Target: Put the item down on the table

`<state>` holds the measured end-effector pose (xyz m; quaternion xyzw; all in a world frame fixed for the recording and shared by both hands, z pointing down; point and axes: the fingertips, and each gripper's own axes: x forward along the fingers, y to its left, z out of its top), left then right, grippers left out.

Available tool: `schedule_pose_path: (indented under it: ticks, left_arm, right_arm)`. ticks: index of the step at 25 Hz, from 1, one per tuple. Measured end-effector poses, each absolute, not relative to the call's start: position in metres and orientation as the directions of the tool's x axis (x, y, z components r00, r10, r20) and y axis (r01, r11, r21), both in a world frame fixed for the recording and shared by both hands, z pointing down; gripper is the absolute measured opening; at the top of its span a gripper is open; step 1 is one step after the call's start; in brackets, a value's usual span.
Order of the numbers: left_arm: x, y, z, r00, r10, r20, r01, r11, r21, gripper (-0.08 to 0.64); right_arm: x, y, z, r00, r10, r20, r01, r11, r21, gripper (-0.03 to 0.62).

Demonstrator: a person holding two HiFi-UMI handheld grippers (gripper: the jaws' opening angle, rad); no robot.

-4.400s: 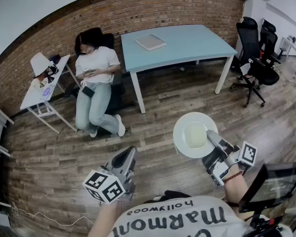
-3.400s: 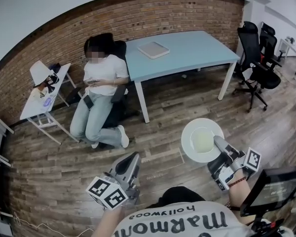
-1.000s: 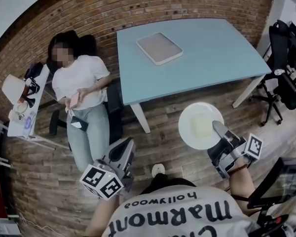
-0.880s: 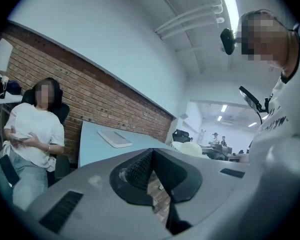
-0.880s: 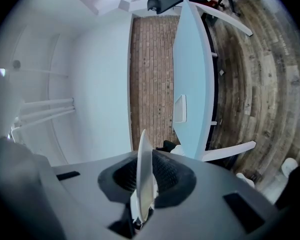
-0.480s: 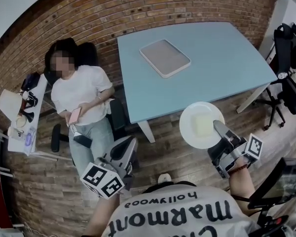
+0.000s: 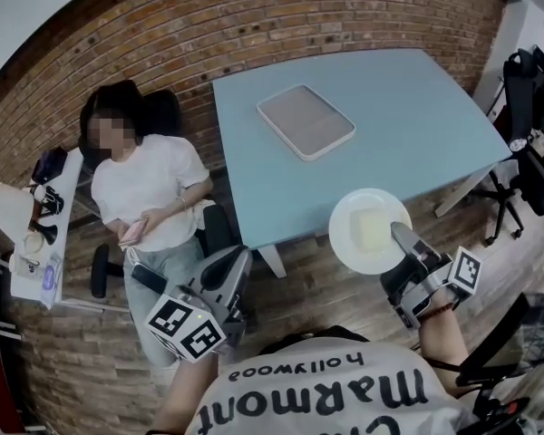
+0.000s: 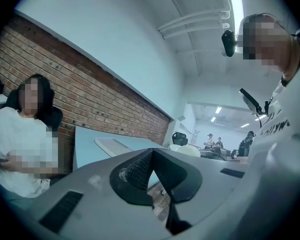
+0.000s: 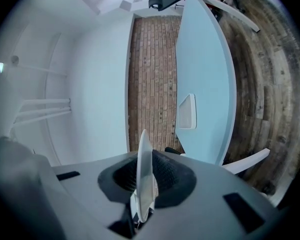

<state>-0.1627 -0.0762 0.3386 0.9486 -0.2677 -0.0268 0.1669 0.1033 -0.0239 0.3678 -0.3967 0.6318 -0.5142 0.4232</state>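
Status: carrying stage; placement not yet done.

Right tongs (image 7: 400,235): clamped on the near rim of the white plate (image 7: 355,229). In the right gripper view, pads pressed on both faces of the plate edge, with the plate seen edge-on between them.

Plate position: in the air, roughly level, overlapping the near edge of the blue table (image 7: 417,107) and partly over the wooden floor (image 7: 326,288). Resting on nothing, as far as can be judged.

Left tongs (image 7: 228,275): pressed together with nothing between them, low over the floor to the left of the table corner. No part in the carry.

Remaining, as a judgement:
- Bring the plate fully over the table top.
- Lower until the base seats flat.
- Release the rim and draw the right tongs back.
- Use the bare surface to the right of the grey tray (image 7: 306,120); ample room there.

Hidden or unclear:
- Pale square patch at the plate centre: contents or just the plate's well, impossible to tell.
- Plate underside, and its height above the table: not readable from the head view.
- Right hand: mostly behind the tongs body.
- Most table legs: under the top, out of sight.
- Office chairs (image 7: 530,107): cut off at the right edge.
- Seated person (image 7: 150,184) beside the table's left end: legs hidden behind the left tongs.
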Motion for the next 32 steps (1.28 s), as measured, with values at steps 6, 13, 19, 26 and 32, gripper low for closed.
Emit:
schedule_pose_path:
  ticks: [6, 13, 19, 26, 32]
  left_arm:
    - [-0.145, -0.091, 0.341, 0.871, -0.491, 0.027, -0.469, -0.811, 0.349, 0.006]
    - [-0.122, -0.098, 0.346, 0.872, -0.485, 0.069, -0.479, -0.814, 0.33, 0.006]
    - [-0.112, -0.135, 0.339, 0.835, -0.55, 0.011, -0.513, -0.771, 0.378, 0.006]
    - [-0.082, -0.168, 0.344, 0.798, -0.6, 0.046, -0.574, -0.736, 0.359, 0.006]
    - [-0.069, -0.187, 0.349, 0.773, -0.631, 0.062, -0.607, -0.709, 0.36, 0.006]
  right_arm:
    - [0.113, -0.038, 0.372, -0.308, -0.944, -0.122, -0.062, 0.148, -0.987, 0.04]
    - [0.128, -0.061, 0.377, -0.336, -0.937, -0.099, -0.04, 0.12, -0.992, 0.04]
    - [0.146, -0.111, 0.376, -0.408, -0.91, -0.082, -0.058, 0.115, -0.992, 0.04]
    - [0.171, -0.164, 0.377, -0.479, -0.876, -0.064, -0.053, 0.101, -0.993, 0.04]
    - [0.185, -0.198, 0.384, -0.514, -0.856, -0.055, -0.045, 0.092, -0.995, 0.04]
